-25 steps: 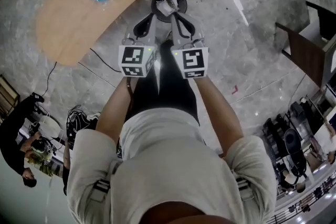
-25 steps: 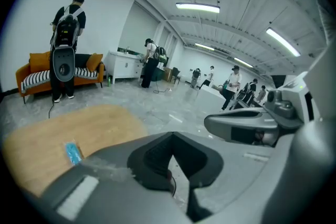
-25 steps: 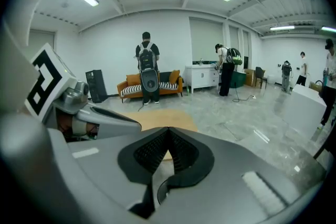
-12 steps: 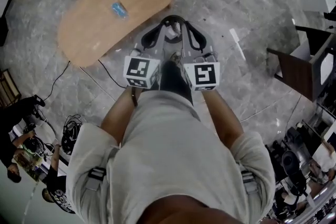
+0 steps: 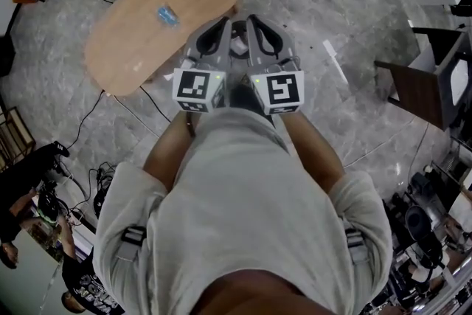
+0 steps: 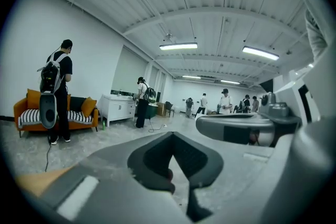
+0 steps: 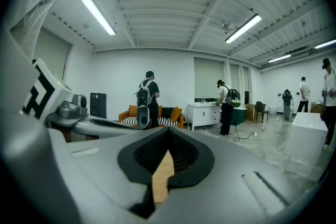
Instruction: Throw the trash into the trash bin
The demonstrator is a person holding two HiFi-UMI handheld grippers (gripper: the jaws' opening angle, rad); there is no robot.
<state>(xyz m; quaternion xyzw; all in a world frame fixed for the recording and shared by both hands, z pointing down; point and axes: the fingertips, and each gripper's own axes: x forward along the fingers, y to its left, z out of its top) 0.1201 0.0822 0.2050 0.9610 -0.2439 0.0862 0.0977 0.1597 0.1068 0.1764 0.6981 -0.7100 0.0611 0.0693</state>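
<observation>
**Both tongs clenched, side by side above the bin**

Nearest the head camera is the person's pale shirt (image 5: 243, 217), which fills the lower half of the head view and hides the legs and the floor under them. Two bare forearms reach forward from it. They end at the marker cubes (image 5: 198, 88), which sit close beside each other.

The left gripper (image 5: 223, 29) and the right gripper (image 5: 257, 27) point away from the body, parallel and nearly level. Each is clenched on itself, with its dark pads drawn together to a thin slit. Grey floor shows through the left slit and a strip of wood through the right.

A white scrap (image 5: 237, 46) shows in the narrow gap between the two grippers, lower down. The grippers cover the trash bin, which I cannot make out.

Just past the tips lies an oval wooden table (image 5: 140, 40) with a small blue thing (image 5: 167, 15) on top. A black cable (image 5: 96, 103) trails over the grey marble floor (image 5: 332, 4) beside it. A dark chair (image 5: 420, 92) stands well off to the right, cut by the edge.

Far across the room, the gripper views show an orange sofa (image 6: 31, 110), a white cabinet (image 7: 205, 113) and people with backpacks. They are too small to tell more.
</observation>
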